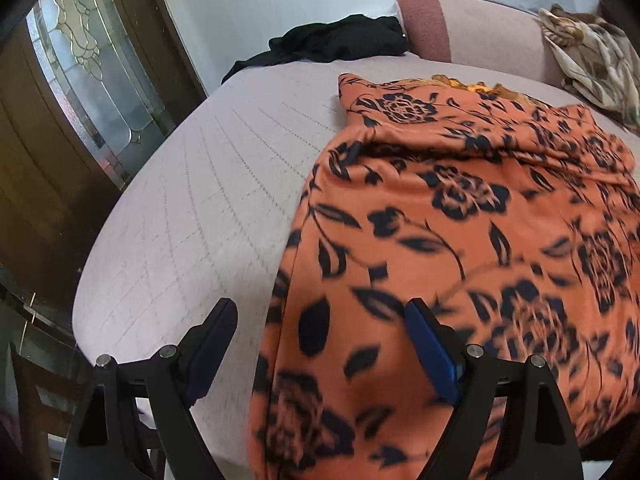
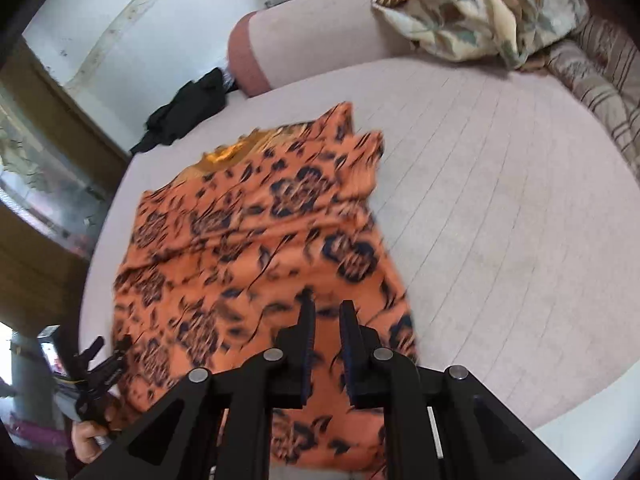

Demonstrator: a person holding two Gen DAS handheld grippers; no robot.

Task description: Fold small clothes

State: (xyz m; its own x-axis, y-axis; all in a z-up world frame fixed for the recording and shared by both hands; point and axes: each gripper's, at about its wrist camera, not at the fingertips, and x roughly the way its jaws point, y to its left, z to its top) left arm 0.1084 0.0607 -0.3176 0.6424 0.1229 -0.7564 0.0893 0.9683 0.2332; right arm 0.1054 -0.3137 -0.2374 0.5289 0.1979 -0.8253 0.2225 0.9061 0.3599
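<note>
Orange garment (image 1: 460, 240) with a dark floral print: lying spread on the pale quilted bed cover (image 1: 192, 208), its near edge hanging over the front of the bed, a yellow-gold neckline showing at its far end.

Left gripper (image 1: 320, 320): hovering over the garment's near left edge with jaws standing wide; nothing is sitting between the fingers, one over the cover, the other over the cloth.

Right gripper (image 2: 326, 312): hanging above the garment's near right part, jaws narrow with a slim gap showing; no cloth is being pinched.

Hand (image 2: 92, 440): gripping the left tool's handle at the bed's near left corner, seen from the right wrist.

Black garment (image 1: 340, 40): lying crumpled at the far left edge, beside a pink bolster (image 1: 472, 28).

Floral blanket (image 2: 480, 8): lying bunched on the bolster's right end.
</note>
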